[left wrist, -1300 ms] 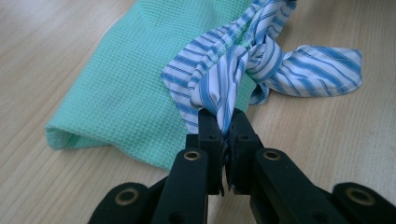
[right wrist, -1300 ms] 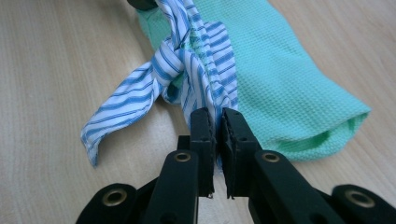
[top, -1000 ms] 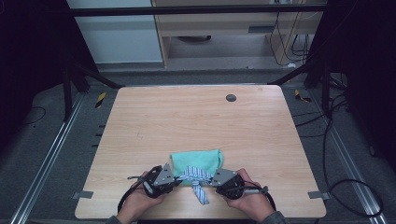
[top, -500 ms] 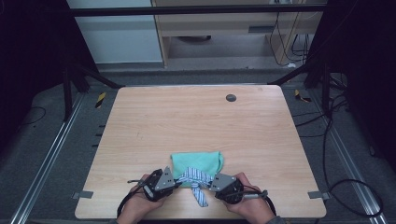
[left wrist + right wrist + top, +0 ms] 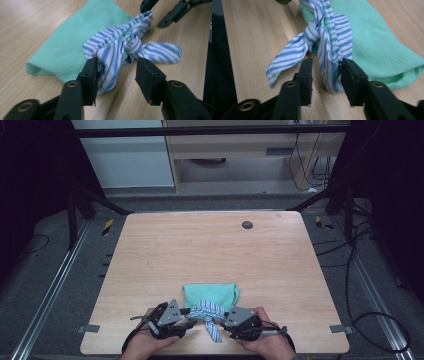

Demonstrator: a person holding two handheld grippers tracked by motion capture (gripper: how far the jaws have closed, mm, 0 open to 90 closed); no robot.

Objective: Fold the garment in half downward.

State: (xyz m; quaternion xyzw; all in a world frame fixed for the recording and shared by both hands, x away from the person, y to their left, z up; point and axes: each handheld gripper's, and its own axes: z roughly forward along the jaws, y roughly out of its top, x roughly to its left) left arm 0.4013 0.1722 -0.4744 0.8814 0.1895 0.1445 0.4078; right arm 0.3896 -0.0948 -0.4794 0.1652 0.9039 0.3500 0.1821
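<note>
Jaws on both grippers have just been opening after a pull on the knot. The left gripper (image 5: 117,77) is standing partly open, one pad brushing an end of the striped cloth (image 5: 120,50) that is hanging loose between its jaws without being pinched. The right gripper (image 5: 325,77) is likewise partly open, with the other striped end lying slack between its jaws. The striped cloth is tied in a knot around the near edge of the folded green towel (image 5: 210,293), which is lying flat at the near middle of the counter (image 5: 210,245), one tail trailing toward the person. Tying looks finished, and letting go is the step in hand. Next, both grippers are probably going to back straight away from the knot, wide enough that no pad is dragging a tail and loosening it.
</note>
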